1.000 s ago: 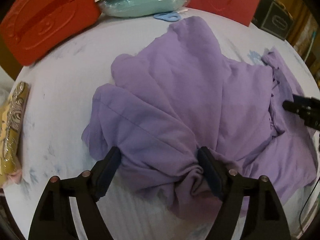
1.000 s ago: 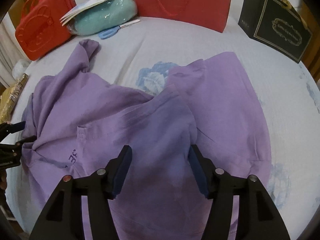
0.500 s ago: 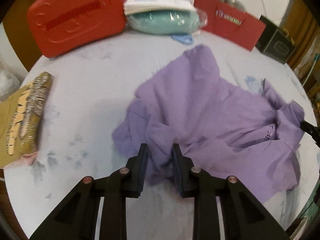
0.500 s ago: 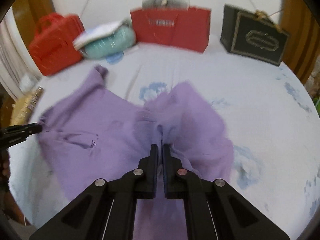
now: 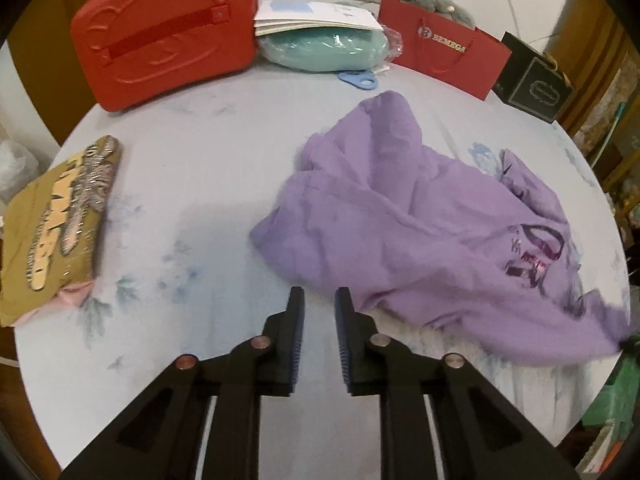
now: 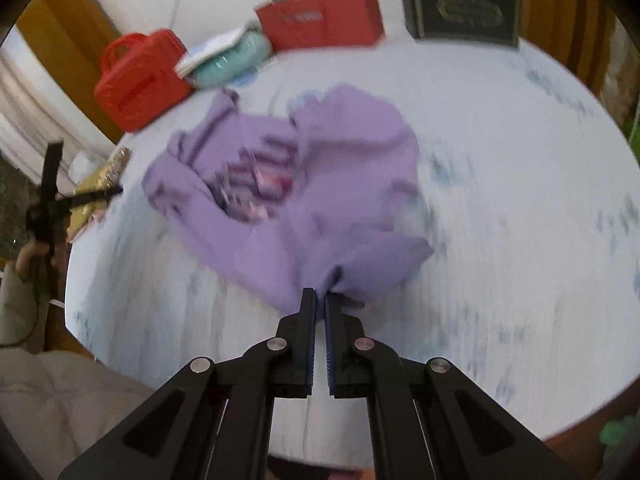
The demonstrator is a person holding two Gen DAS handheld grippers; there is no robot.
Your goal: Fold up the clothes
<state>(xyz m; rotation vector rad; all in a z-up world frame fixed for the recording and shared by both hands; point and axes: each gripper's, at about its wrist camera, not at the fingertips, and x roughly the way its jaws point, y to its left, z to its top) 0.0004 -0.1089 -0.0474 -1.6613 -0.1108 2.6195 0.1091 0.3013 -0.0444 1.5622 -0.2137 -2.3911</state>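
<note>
Purple shirt [image 5: 420,232] lies crumpled on the pale floral tablecloth [image 5: 192,184], right of centre, its printed motif face-up toward the right edge. Right gripper [image 6: 320,300] — jaws pinched almost together on a gathered hem of the shirt, judged a firm hold. Left gripper [image 5: 319,300] — jaws parted by a narrow gap, holding nothing, poised just beside the shirt's near edge. Step in hand, as judged: spreading the garment flat before folding. To do it well, the left gripper should take the matching hem corner; both should then draw apart evenly and low over the cloth, well short of the folded olive garment [image 5: 56,224] and the red case [image 5: 168,32].
</note>
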